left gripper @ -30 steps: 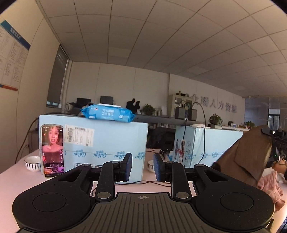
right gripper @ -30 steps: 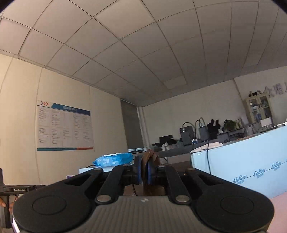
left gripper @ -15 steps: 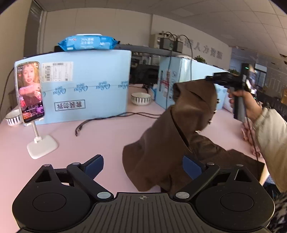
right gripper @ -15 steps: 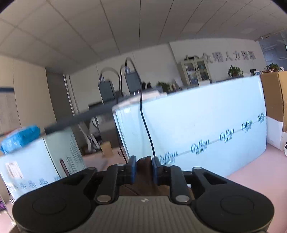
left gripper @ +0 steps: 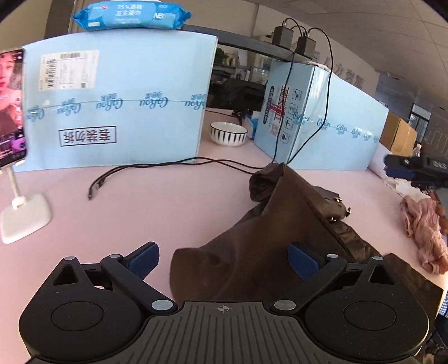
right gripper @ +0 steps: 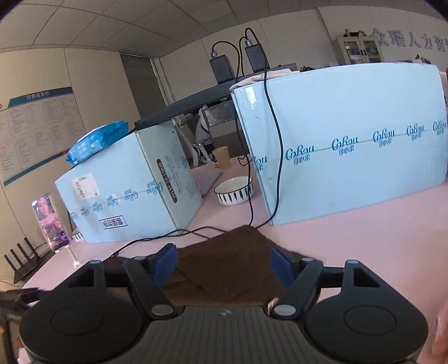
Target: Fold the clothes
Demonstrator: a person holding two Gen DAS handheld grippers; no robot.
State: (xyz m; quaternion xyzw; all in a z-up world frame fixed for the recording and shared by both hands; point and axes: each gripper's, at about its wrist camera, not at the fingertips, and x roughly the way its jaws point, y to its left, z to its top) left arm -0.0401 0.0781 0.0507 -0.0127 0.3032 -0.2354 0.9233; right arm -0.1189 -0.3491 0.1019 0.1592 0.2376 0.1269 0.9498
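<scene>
Brown garment point(left gripper: 280, 240) lies crumpled on the pink counter point(left gripper: 145, 201), one part of it rising to a peak near the black cables point(left gripper: 168, 163) and another spreading flat toward the near edge. Metal fittings show on its right side. The left tongs point(left gripper: 224, 261) hang just above its near portion with their blue-padded fingers point(left gripper: 144, 260) spread wide and nothing between them. The right tongs point(right gripper: 222, 264) are likewise wide apart, with the same brown cloth point(right gripper: 224, 263) lying under and between their blue pads point(right gripper: 165, 261); whether the pads touch it cannot be told. A pink garment point(left gripper: 425, 232) sits bunched at the counter's right side, apart from the brown one. Behind stand two pale blue boxes point(left gripper: 112, 106), with a striped bowl point(left gripper: 228, 133) in the gap between them and a blue wipes pack point(left gripper: 131, 14) on top of the left one. A phone on a white stand point(left gripper: 12, 112) is at the far left, its screen lit.
</scene>
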